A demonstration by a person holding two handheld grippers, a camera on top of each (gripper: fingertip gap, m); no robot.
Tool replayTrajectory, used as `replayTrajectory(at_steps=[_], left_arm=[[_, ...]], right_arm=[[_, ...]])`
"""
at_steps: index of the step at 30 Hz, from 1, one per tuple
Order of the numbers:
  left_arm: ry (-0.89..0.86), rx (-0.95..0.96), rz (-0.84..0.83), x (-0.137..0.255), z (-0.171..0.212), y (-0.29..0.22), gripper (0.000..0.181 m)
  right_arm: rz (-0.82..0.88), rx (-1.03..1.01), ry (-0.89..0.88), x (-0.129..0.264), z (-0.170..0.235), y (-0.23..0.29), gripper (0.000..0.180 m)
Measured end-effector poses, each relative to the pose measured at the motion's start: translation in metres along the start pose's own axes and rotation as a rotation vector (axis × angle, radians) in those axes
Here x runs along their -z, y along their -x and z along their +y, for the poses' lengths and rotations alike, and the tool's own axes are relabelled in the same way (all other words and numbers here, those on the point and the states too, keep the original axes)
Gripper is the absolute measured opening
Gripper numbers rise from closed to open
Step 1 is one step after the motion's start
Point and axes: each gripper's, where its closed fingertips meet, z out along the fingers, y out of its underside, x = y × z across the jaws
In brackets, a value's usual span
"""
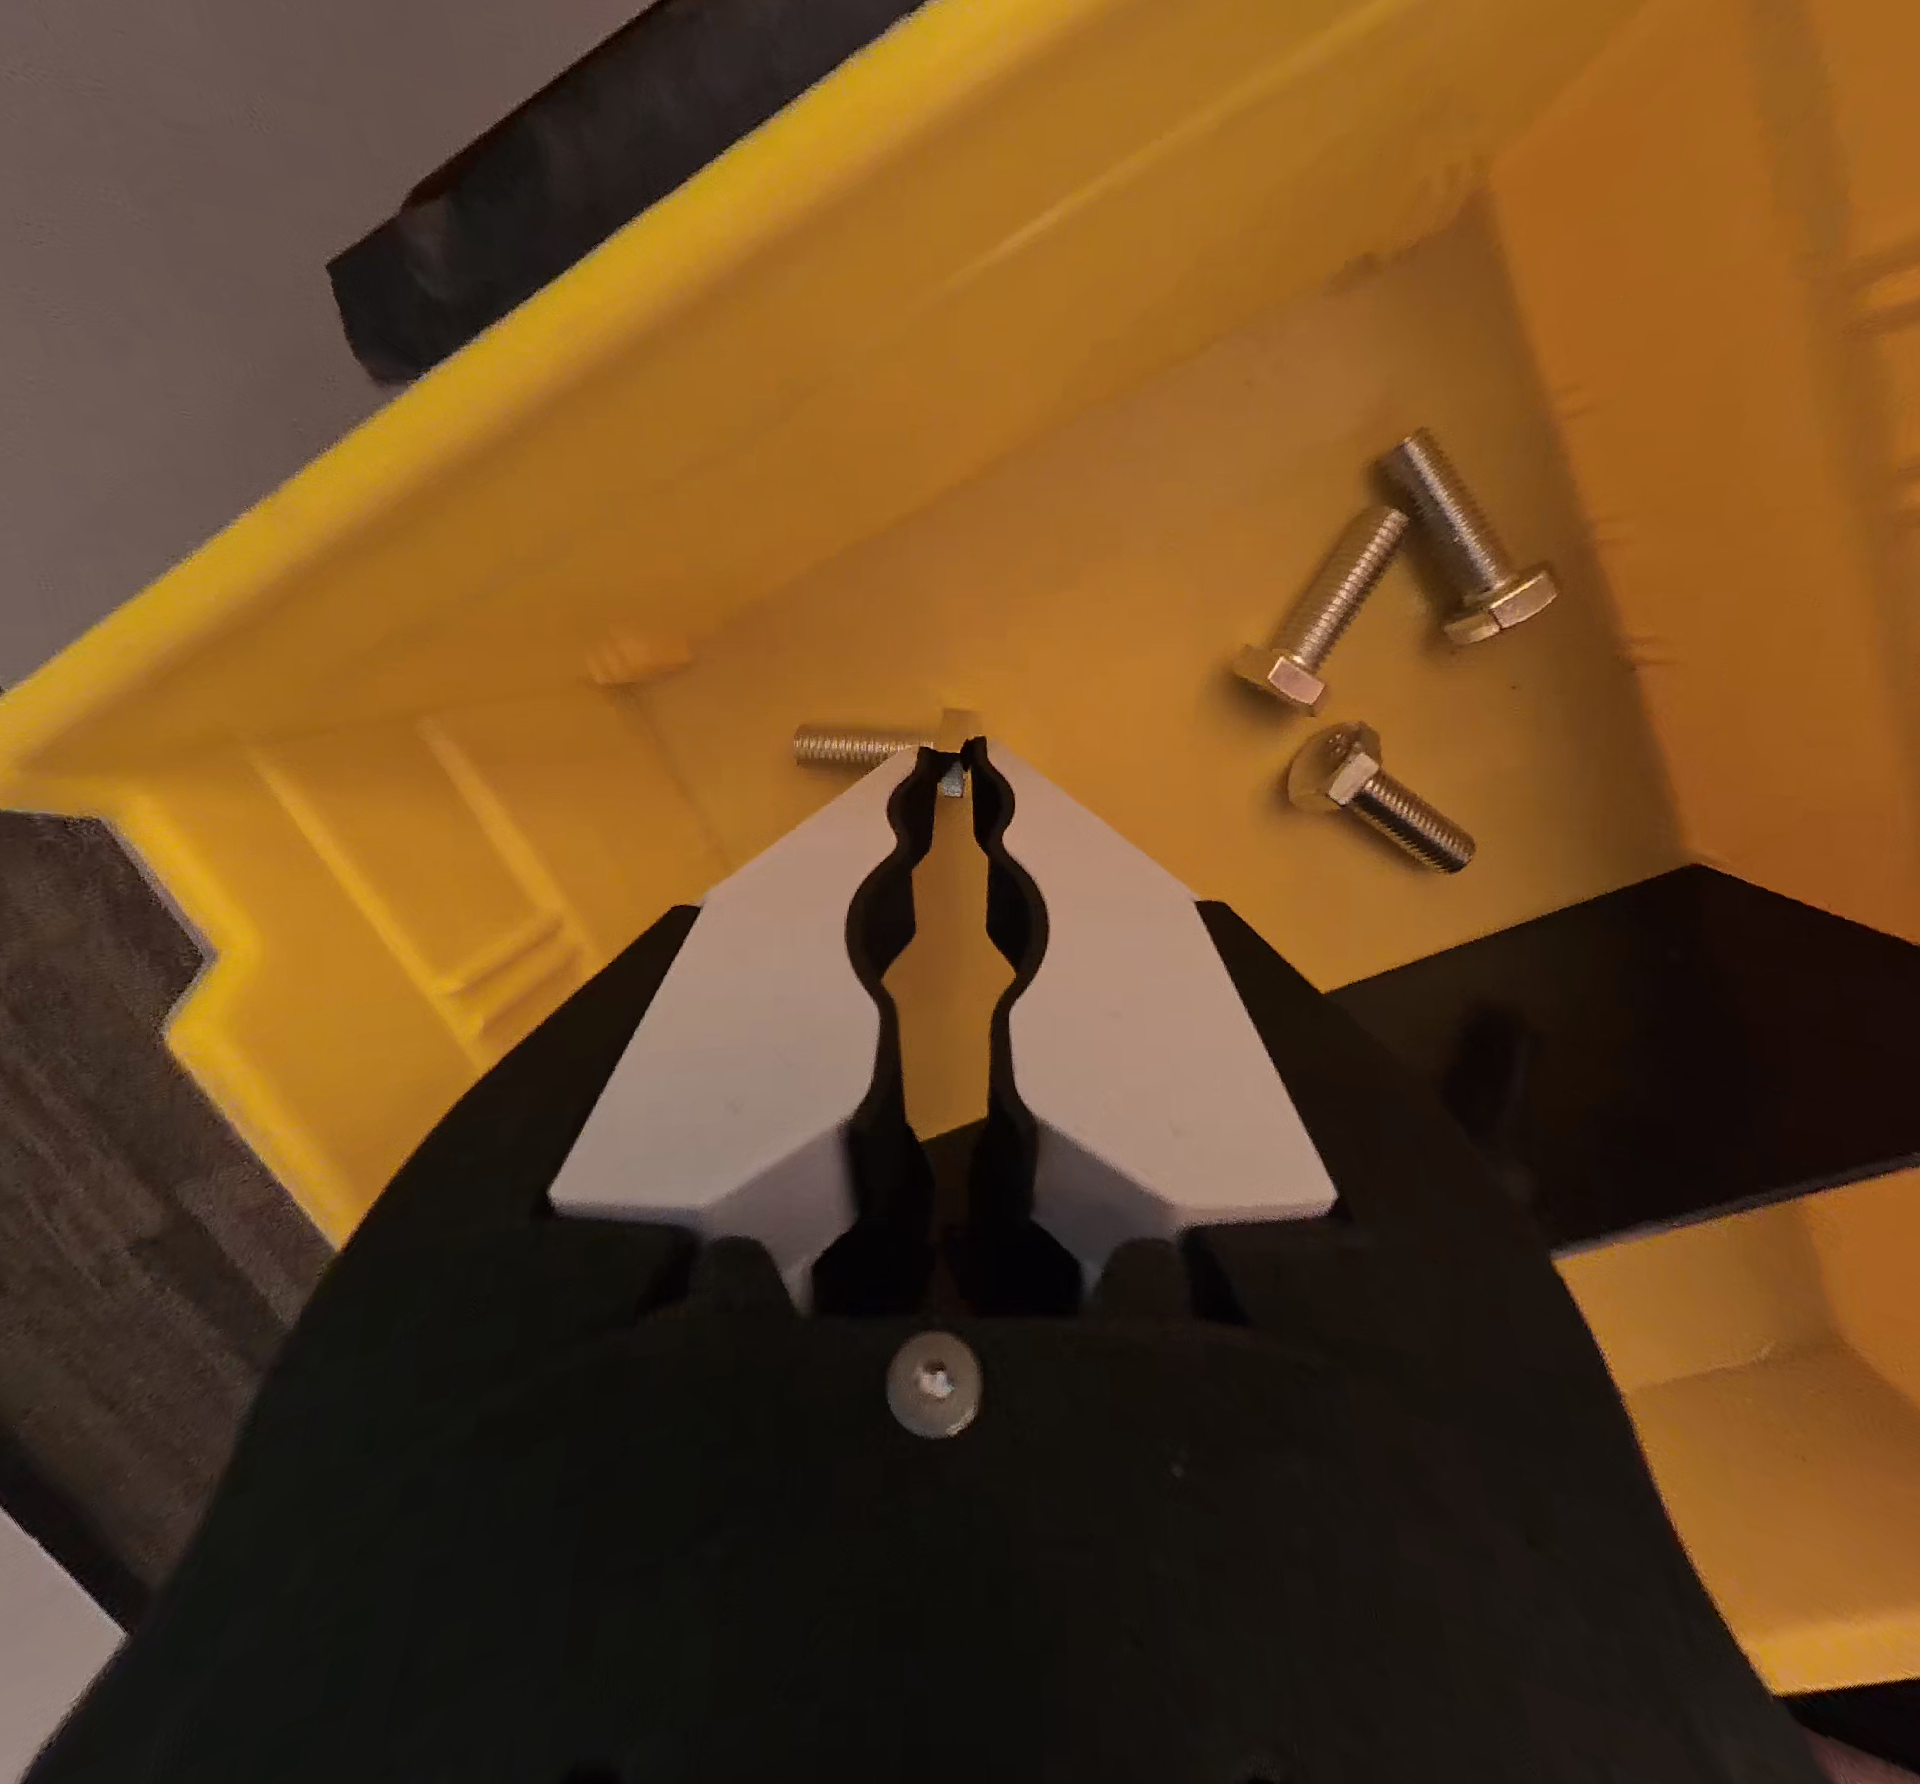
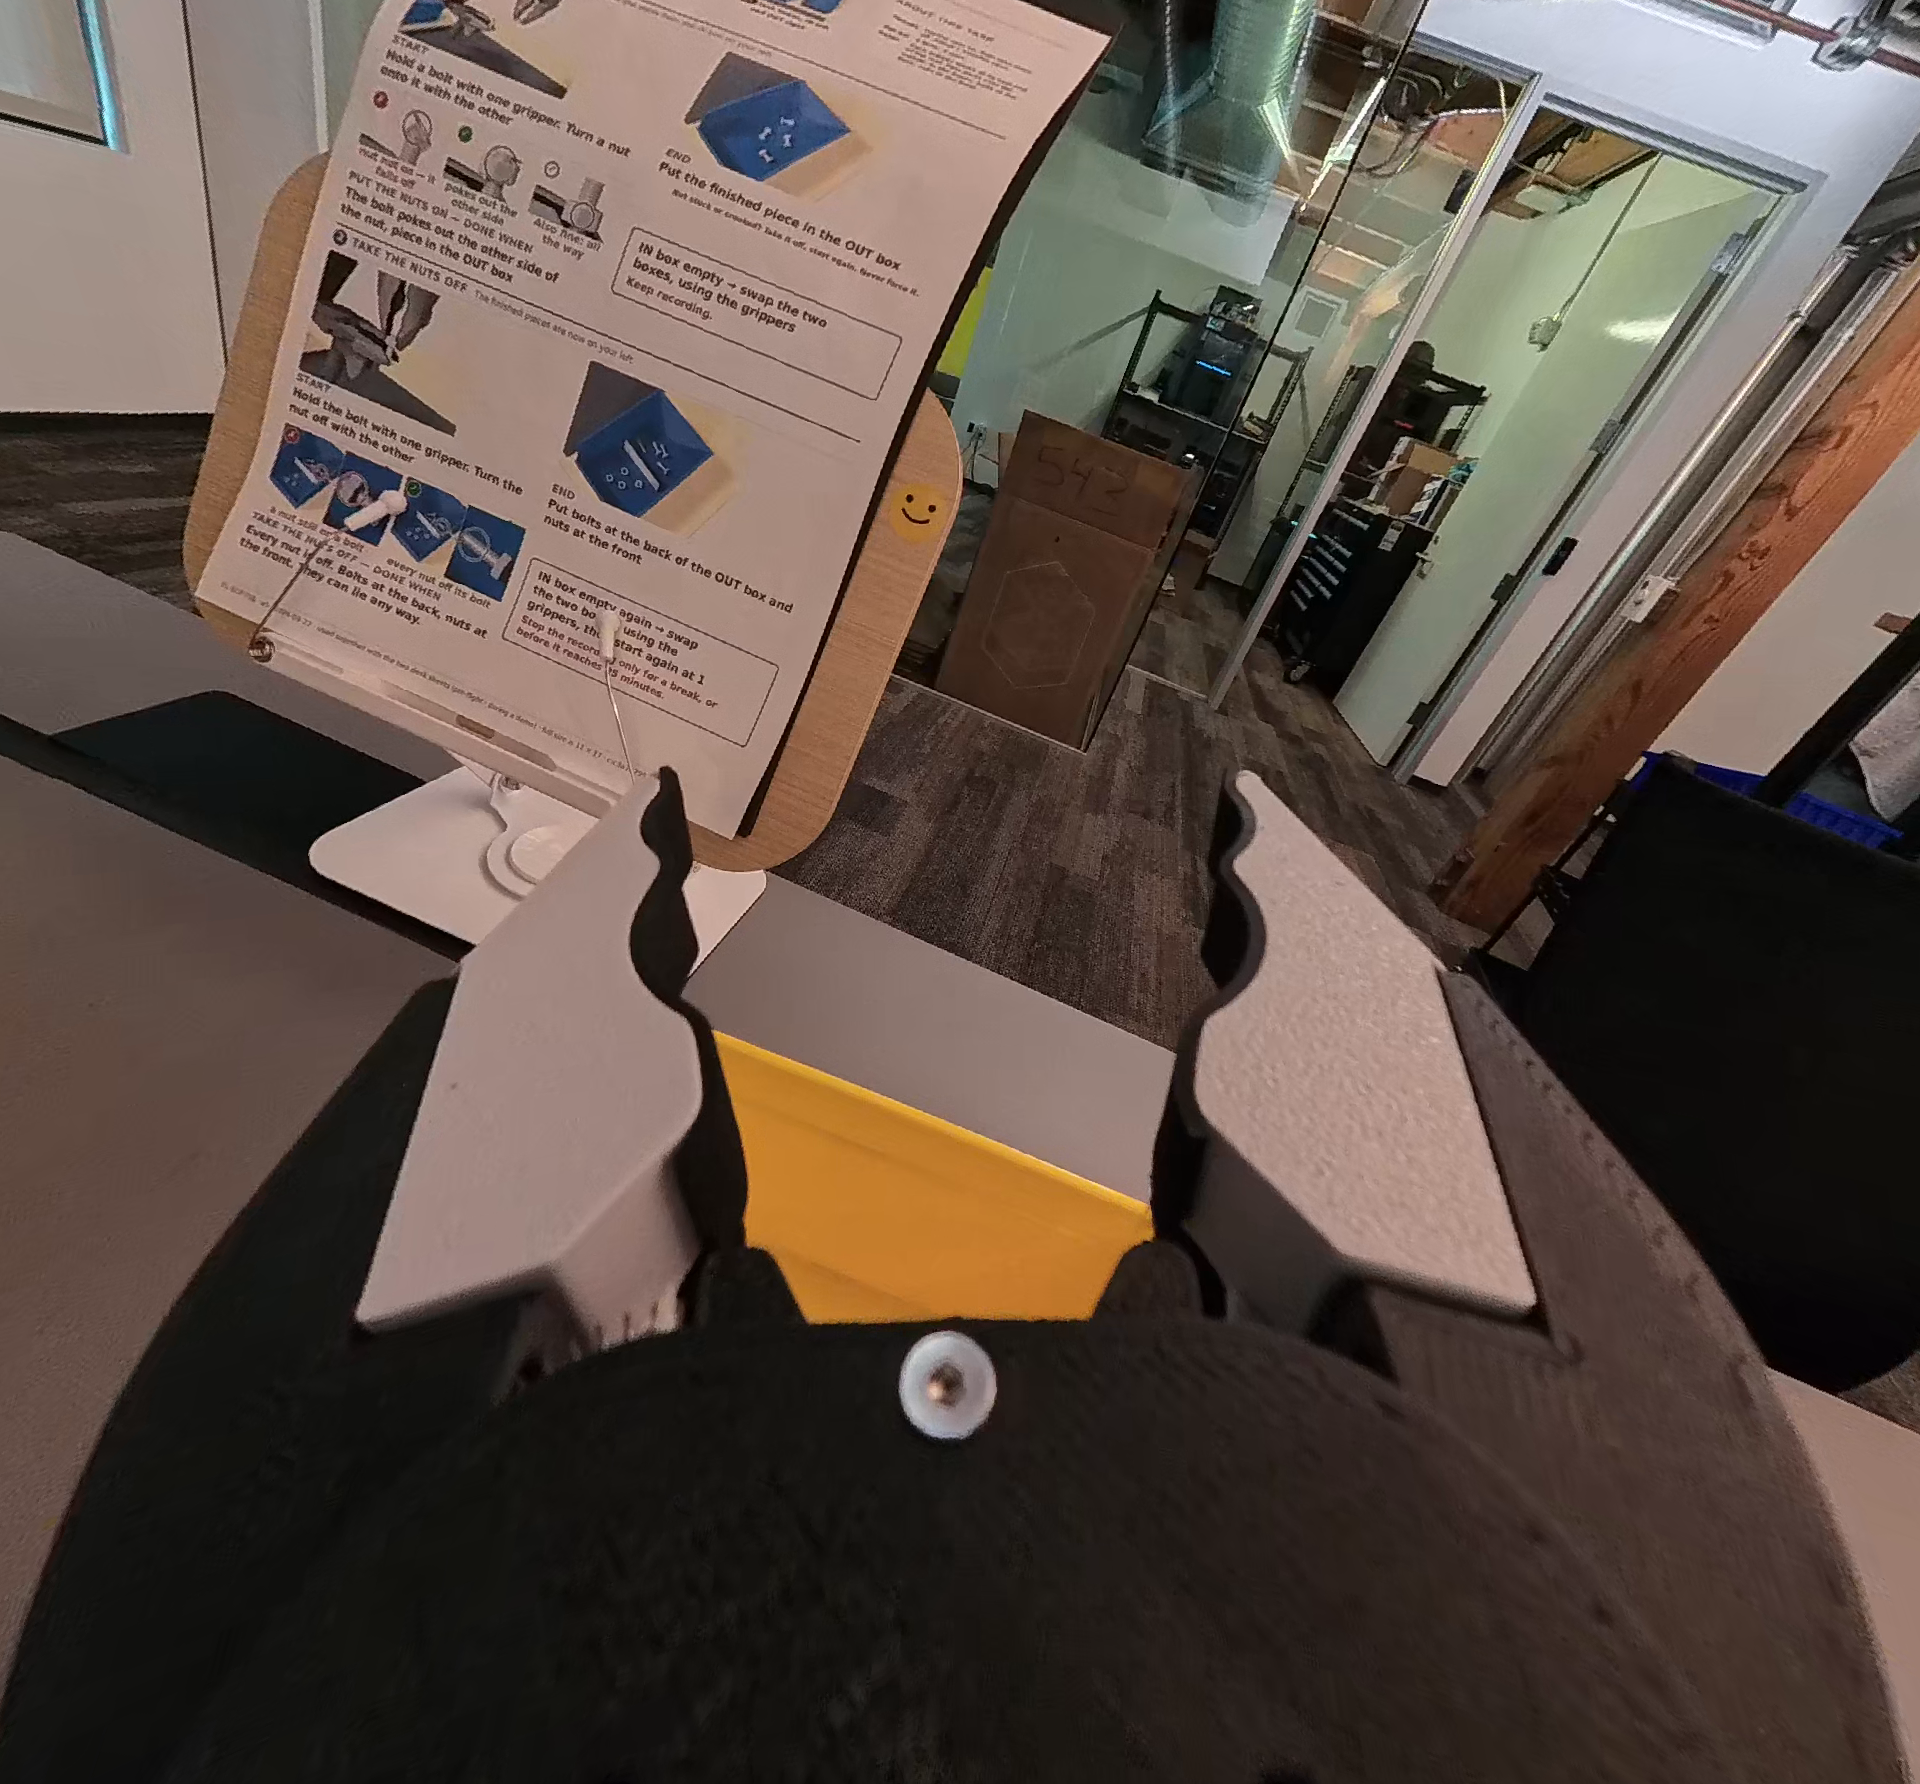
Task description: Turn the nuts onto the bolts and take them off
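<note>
In the left wrist view my left gripper (image 1: 948, 760) reaches into a yellow bin (image 1: 727, 404) and is shut on the head of a silver bolt (image 1: 854, 747), whose threaded shaft sticks out to the left of the tips. Three more bolts lie on the bin floor to the right: two crossed (image 1: 1340, 591) (image 1: 1465, 539) and one lower down (image 1: 1382, 799). No nuts show. In the right wrist view my right gripper (image 2: 951, 799) is open and empty, held above a yellow bin (image 2: 914, 1204) and pointing out over the table.
A black divider (image 1: 1621, 1038) crosses the bin at the right. A black mat (image 1: 582, 145) lies beyond the bin's wall. An instruction sheet on a white stand (image 2: 644, 280) stands on the grey table (image 2: 156, 1007). A dark chair (image 2: 1714, 1038) is at the right. Spacing between my two grippers at the tips: around 65 centimetres.
</note>
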Motion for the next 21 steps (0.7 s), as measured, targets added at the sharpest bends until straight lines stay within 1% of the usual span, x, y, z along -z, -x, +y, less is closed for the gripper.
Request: replayTrajectory(at_steps=[3, 5, 7, 9, 11, 13, 15, 16, 17, 18, 19, 21], left_arm=[[-0.028, 0.01, 0.001, 0.011, 0.0, 0.002, 0.005], [-0.092, 0.016, 0.013, 0.028, -0.007, 0.0, 0.005], [-0.22, 0.006, 0.067, 0.055, -0.024, -0.013, 0.005], [-0.406, -0.044, 0.181, 0.096, -0.049, -0.043, 0.005], [-0.608, -0.166, 0.355, 0.147, -0.07, -0.092, 0.005], [-0.801, -0.319, 0.568, 0.203, -0.08, -0.15, 0.005], [-0.934, -0.464, 0.79, 0.253, -0.076, -0.204, 0.004], [-0.977, -0.536, 0.893, 0.273, -0.07, -0.228, 0.005], [-1.0, -0.602, 0.986, 0.288, -0.063, -0.249, 0.005], [-1.006, -0.659, 1.067, 0.3, -0.055, -0.267, 0.005], [-1.003, -0.706, 1.128, 0.307, -0.048, -0.283, 0.005], [-0.981, -0.788, 1.2, 0.315, -0.036, -0.307, 0.005]], right_arm=[[0.0, 0.002, 0.0, 0.0, -0.001, 0.0, 0.099], [-0.007, 0.0, -0.004, 0.0, -0.002, 0.002, 0.099], [-0.032, -0.015, -0.02, 0.0, -0.006, 0.008, 0.099], [-0.105, -0.054, -0.057, -0.002, -0.014, 0.027, 0.099], [-0.271, -0.111, -0.117, -0.004, -0.028, 0.064, 0.099], [-0.53, -0.144, -0.206, 0.006, -0.046, 0.119, 0.098], [-0.838, -0.149, -0.324, 0.035, -0.066, 0.178, 0.088], [-1.007, -0.184, -0.39, 0.055, -0.075, 0.202, 0.082], [-1.149, -0.256, -0.434, 0.073, -0.084, 0.218, 0.08], [-1.253, -0.359, -0.453, 0.082, -0.092, 0.227, 0.077], [-1.328, -0.476, -0.449, 0.085, -0.098, 0.233, 0.071], [-1.456, -0.657, -0.361, 0.084, -0.099, 0.245, 0.059]])
